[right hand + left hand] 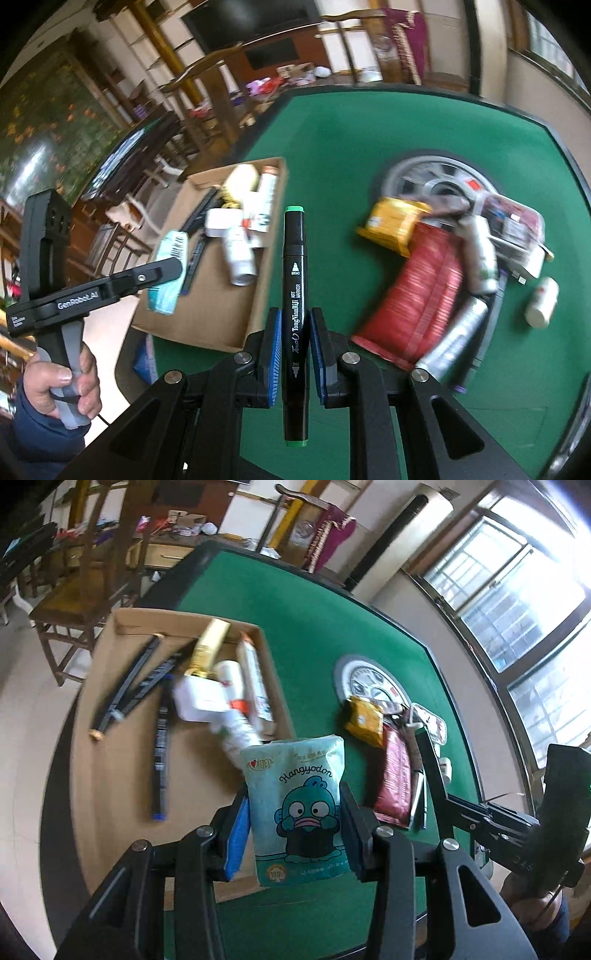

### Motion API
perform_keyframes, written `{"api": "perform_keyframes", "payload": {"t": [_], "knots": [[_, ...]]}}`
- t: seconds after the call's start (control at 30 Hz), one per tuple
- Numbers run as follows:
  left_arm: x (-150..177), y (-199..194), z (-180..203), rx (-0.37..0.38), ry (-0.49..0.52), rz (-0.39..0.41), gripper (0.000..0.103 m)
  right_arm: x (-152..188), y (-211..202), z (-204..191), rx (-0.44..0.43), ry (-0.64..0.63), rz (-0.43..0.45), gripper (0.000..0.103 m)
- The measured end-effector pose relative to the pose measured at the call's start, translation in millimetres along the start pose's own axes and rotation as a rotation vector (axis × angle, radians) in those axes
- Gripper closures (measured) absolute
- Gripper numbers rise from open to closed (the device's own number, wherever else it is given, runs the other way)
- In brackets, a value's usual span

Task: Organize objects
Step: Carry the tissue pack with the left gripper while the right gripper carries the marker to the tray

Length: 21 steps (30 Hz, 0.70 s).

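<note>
While left gripper clamps tissue pack, right gripper pinches marker.

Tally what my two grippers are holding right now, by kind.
Tissue pack: 1, in the left gripper
Black marker: 1, in the right gripper
Total: 2

One cardboard box; one tissue pack; one green-capped art marker; one yellow packet; one red pouch showing.
</note>
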<state>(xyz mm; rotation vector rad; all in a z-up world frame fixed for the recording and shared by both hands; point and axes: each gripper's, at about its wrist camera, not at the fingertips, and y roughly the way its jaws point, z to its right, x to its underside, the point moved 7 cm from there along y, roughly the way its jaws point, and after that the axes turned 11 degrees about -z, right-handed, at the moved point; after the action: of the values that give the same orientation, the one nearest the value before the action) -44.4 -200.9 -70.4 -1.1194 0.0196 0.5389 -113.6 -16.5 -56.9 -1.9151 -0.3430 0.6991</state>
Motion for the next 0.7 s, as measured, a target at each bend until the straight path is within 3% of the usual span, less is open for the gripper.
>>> {"api": "perform_keyframes", "payload": {"t": [0.37, 0.7], "knots": [[-0.3, -24.9, -63.3, -0.034, -0.061, 0.011, 0.060, -26.9, 45.3, -78.1, -0.056, -0.092, -0.039, 0.087], [5.3, -26.6, -100.7, -0.050, -0.095, -0.015, 0.059, -37.7, 80.7, -110.9, -0.082, -0.116, -0.085, 0.087]]}}
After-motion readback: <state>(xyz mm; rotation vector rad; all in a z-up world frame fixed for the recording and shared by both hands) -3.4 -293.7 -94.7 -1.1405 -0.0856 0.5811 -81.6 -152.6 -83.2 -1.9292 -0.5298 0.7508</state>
